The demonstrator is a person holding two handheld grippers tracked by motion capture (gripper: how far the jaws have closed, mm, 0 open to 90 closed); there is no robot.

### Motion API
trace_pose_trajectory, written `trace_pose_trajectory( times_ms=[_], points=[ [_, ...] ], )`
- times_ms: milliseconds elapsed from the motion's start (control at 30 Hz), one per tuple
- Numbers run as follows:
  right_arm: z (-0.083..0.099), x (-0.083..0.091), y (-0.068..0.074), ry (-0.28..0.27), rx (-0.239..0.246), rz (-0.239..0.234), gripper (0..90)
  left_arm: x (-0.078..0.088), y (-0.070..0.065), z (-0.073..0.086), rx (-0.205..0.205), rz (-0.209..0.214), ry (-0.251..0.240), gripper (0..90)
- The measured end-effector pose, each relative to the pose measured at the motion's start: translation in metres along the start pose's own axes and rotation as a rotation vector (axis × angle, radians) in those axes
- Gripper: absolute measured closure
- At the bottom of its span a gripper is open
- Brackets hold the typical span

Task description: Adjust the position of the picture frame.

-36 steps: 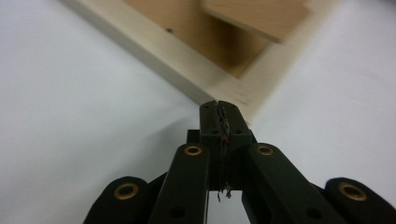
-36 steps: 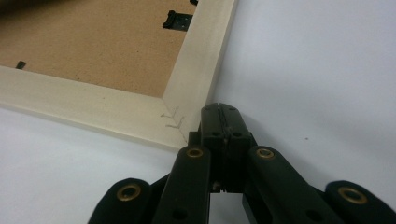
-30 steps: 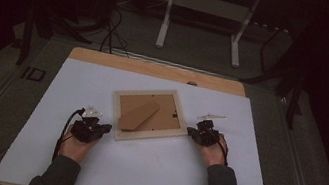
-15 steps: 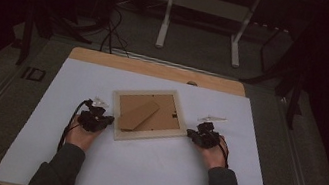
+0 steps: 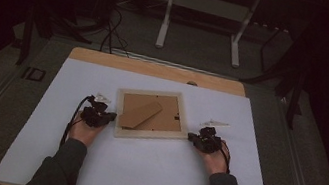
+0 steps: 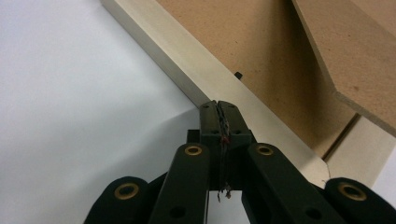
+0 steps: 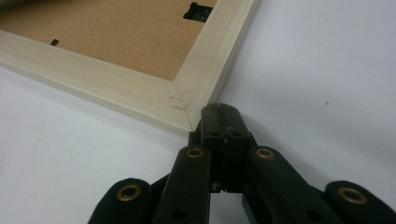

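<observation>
A pale wooden picture frame (image 5: 119, 115) lies face down on the white table sheet (image 5: 139, 169), its brown backing board and stand flap (image 5: 141, 115) up. My left gripper (image 5: 111, 118) is shut, its tips against the frame's left rail (image 6: 196, 70). The left gripper's tip (image 6: 218, 106) rests at that rail's edge. My right gripper (image 5: 191, 137) is shut too, by the frame's near right corner (image 7: 187, 109). In the right gripper view the gripper's tip (image 7: 219, 109) touches that corner. Nothing is between either pair of jaws.
The white sheet covers a wooden tabletop (image 5: 156, 69) whose far strip shows. A small black clip (image 7: 198, 10) sits on the frame's backing. Beyond the table stand a white desk leg frame (image 5: 202, 23) and cables on the dark floor.
My left gripper has slid right across the sheet until its tips meet the frame's left rail. The right gripper and the frame have stayed put.
</observation>
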State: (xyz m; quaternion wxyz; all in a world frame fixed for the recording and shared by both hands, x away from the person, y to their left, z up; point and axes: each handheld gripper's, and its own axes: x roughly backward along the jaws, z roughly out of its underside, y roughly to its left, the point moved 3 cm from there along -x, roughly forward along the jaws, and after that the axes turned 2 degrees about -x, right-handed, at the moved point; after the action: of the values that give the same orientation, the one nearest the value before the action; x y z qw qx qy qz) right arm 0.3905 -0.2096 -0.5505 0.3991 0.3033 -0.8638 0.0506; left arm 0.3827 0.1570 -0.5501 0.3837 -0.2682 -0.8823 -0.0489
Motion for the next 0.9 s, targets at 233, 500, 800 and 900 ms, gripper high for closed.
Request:
trace_pose_trajectory(
  times_ms=[233,500,800,900],
  points=[
    [0.007,0.006,0.0,-0.013,-0.013,-0.005,89.7,-0.006,-0.002,-0.006,-0.004,-0.003,0.006,90.0],
    [0.016,0.014,0.0,-0.022,-0.005,0.007,89.6,-0.011,-0.009,-0.009,-0.012,-0.004,-0.003,90.0],
    [0.022,0.019,-0.001,-0.034,0.001,0.031,89.6,-0.011,-0.015,-0.007,-0.032,0.011,0.022,90.0],
    [0.022,0.019,-0.001,-0.034,0.001,0.035,89.7,-0.011,-0.015,-0.005,-0.03,0.019,0.022,90.0]
  ],
)
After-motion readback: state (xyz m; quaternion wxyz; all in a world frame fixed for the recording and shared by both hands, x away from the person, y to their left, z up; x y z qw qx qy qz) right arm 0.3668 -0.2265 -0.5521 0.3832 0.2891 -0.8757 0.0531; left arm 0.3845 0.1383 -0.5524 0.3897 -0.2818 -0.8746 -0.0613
